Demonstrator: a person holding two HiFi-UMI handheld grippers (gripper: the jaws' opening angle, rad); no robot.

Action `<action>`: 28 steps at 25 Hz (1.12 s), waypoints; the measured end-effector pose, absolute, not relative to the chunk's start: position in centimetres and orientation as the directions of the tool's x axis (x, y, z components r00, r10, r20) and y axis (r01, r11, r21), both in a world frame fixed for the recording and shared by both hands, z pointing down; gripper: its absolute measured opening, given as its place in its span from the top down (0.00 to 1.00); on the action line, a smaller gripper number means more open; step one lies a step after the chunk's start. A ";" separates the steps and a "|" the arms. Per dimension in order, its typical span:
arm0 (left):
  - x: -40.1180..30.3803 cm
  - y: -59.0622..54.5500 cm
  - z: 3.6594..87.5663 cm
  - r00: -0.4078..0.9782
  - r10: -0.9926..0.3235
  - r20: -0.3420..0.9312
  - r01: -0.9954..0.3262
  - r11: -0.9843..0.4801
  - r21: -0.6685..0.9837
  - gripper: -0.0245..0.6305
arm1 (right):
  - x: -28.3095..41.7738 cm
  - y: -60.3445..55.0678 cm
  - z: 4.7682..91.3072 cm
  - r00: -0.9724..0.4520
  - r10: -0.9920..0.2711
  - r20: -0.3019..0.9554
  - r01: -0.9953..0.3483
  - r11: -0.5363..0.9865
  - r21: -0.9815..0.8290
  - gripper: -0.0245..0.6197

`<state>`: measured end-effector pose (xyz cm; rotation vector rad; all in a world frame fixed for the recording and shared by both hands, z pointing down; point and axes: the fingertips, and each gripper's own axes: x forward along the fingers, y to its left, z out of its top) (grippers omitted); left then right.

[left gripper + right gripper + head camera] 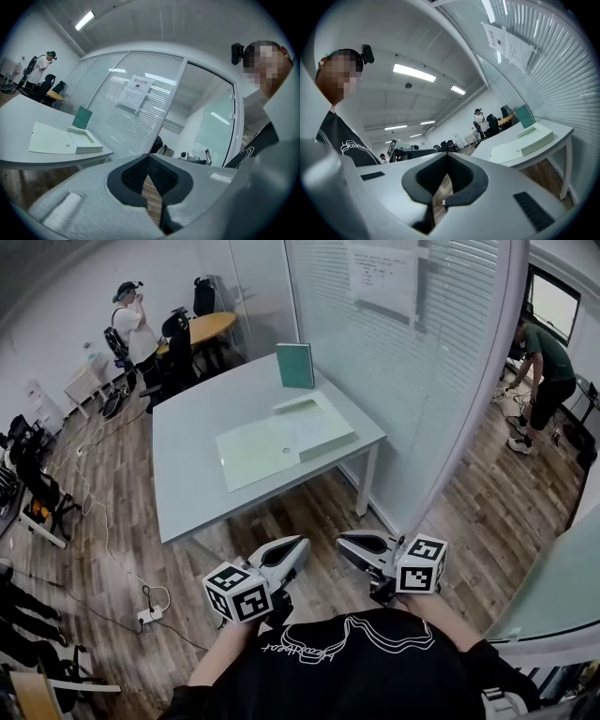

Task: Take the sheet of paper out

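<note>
Left gripper [148, 158]: fingers shut tip to tip, nothing between them, only floorboards show through the slit below. Right gripper [447, 157]: same, fingers closed together and empty. In the head view both sit at lower centre, left gripper [302, 546] and right gripper [343, 544] side by side, tips aimed roughly toward the grey surface [192, 460] at mid-frame and well apart from it, with wooden floor [281, 517] between. On the surface, right of its centre, lies a pale green folder [314, 423], opened out: a flat flap [258, 454] with a small hole toward the lower left and a thicker tray part toward the upper right. The sheet of paper can't be picked out on its own from here; likely it lies in or on that folder, same pale tone. A teal box [296, 365] stands upright at the far edge, just behind the folder. A glass partition with blinds [422, 381] runs down the right, and people stand at upper left and far right. Handling guess: the paper is light, thin, floppy and slippery on the smooth folder, and creases easily. Best bet is to pinch a free edge or corner, steady the folder with the other gripper, and slide the sheet out flat.
</note>
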<state>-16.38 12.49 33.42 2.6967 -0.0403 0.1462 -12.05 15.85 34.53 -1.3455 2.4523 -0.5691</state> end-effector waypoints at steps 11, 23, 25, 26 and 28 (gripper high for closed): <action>-9.6 10.6 32.6 0.995 0.013 0.095 -0.025 -0.921 0.388 0.94 | -5.6 14.2 33.3 -0.529 -0.846 -0.062 -0.769 0.509 -0.388 0.95; -3.2 6.5 36.2 0.989 0.092 0.119 0.022 -0.869 0.495 0.94 | 0.0 11.3 37.4 -0.447 -0.894 -0.037 -0.767 0.404 -0.499 0.95; -1.2 4.9 36.5 0.988 0.102 0.114 0.030 -0.861 0.507 0.94 | 1.8 10.0 37.7 -0.429 -0.903 -0.031 -0.774 0.385 -0.503 0.95; -0.2 4.0 36.6 0.988 0.109 0.113 0.036 -0.858 0.512 0.94 | 2.7 9.3 38.0 -0.422 -0.906 -0.026 -0.776 0.375 -0.507 0.95; 2.0 2.2 37.0 0.986 0.124 0.112 0.047 -0.851 0.523 0.94 | 4.5 7.7 38.7 -0.412 -0.911 -0.014 -0.775 0.359 -0.520 0.95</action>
